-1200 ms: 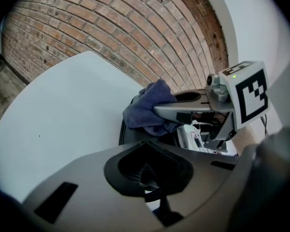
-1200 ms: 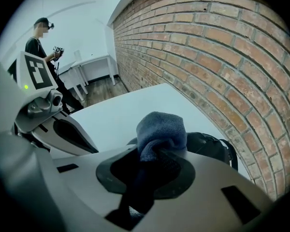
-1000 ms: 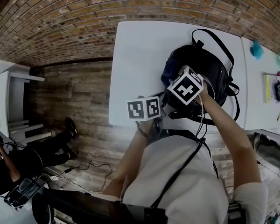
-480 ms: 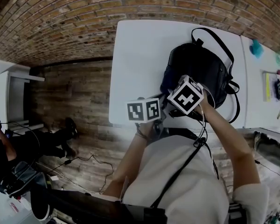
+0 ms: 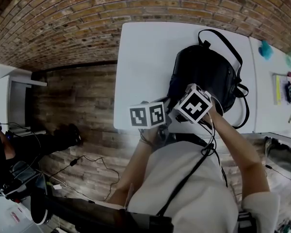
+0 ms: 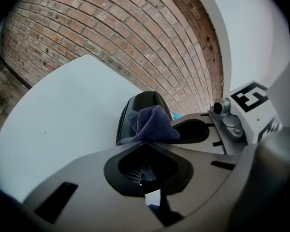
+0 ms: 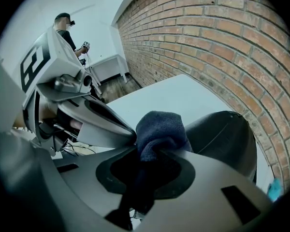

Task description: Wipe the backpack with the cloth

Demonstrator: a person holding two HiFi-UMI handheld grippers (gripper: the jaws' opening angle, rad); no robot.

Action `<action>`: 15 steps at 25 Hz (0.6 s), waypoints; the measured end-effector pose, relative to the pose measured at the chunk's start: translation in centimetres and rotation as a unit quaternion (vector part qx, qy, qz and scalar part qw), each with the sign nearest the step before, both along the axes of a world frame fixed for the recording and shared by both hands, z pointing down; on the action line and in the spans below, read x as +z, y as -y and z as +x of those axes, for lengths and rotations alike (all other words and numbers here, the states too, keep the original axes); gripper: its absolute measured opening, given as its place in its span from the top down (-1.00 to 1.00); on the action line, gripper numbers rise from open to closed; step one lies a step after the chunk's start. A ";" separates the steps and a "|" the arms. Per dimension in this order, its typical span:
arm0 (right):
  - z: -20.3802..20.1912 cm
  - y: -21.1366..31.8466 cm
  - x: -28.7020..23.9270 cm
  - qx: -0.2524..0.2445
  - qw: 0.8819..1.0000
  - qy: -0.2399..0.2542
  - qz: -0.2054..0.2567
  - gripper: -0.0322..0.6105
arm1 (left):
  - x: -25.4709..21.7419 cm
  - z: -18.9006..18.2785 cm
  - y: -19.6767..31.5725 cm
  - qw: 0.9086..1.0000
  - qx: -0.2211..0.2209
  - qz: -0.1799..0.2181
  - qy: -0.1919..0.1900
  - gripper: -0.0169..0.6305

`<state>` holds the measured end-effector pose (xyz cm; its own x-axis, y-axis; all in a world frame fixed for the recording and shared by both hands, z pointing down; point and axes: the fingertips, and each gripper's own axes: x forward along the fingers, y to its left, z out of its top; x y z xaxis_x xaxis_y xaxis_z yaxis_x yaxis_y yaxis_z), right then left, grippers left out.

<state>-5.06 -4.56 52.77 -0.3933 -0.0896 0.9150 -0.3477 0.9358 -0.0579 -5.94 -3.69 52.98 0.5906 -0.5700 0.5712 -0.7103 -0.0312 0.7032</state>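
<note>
Floorboards (image 5: 77,101) filled the left of the head view, under the brick wall (image 5: 87,13); nothing there bore on the job. Next came the white table (image 5: 140,67), its left half bare.

At its near edge sat the left gripper (image 6: 146,144), jaws closed on the dark blue cloth (image 6: 152,124). A bunch of fabric stuck out past the tips & a bit hung down behind them. Prob. held that way to steady the rag while the other tool took its bite.

Just right of it, tips almost meeting, was the right gripper (image 7: 157,151). It was also clamped on the cloth, w/ a thick wad bulging over the tips and a tail running back between the jaws. So both tools pinched the same rag from opp. sides, just beside the near-left flank of the backpack (image 5: 203,72).

It looked like a regrip or hand-over, not a stroke: the cloth was bunched, not spread. Whether it touched the bag couldn't be told.

The backpack, black, lay right of centre on the table, its rounded side toward the grippers, so within easy reach. Judging by this, wiping was either barely begun or between passes, and a flatter wad would cover more.

Farther right, on a second tabletop (image 5: 271,110), a teal thing (image 5: 266,50) lay well apart from the work.
</note>
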 end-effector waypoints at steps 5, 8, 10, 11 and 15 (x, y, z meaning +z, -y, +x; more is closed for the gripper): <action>0.3 -0.7 -0.2 0.011 1.000 0.010 -0.015 0.67 | -0.4 -0.1 0.1 1.000 0.000 0.003 0.003 0.93; 0.8 -0.7 -0.8 0.042 0.998 0.038 -0.030 0.67 | -1.1 0.0 0.4 1.000 0.001 0.013 -0.001 0.93; 1.3 -0.5 -1.8 0.070 0.995 0.067 -0.035 0.67 | -2.2 0.0 0.7 1.000 0.002 0.026 -0.004 0.93; 1.6 -0.3 -2.3 0.085 0.992 0.081 -0.036 0.67 | -2.9 -0.1 0.9 0.999 0.001 0.034 -0.005 0.93; 4.1 1.0 -5.4 0.160 0.975 0.153 -0.031 0.67 | -5.9 -0.1 1.9 0.997 0.002 0.070 -0.012 0.93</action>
<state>-1.01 -5.54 47.41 -0.6094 -0.2000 0.7672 -0.5791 0.7733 -0.2583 -6.01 -5.63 47.04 0.6058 -0.6402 0.4724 -0.6933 -0.1336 0.7081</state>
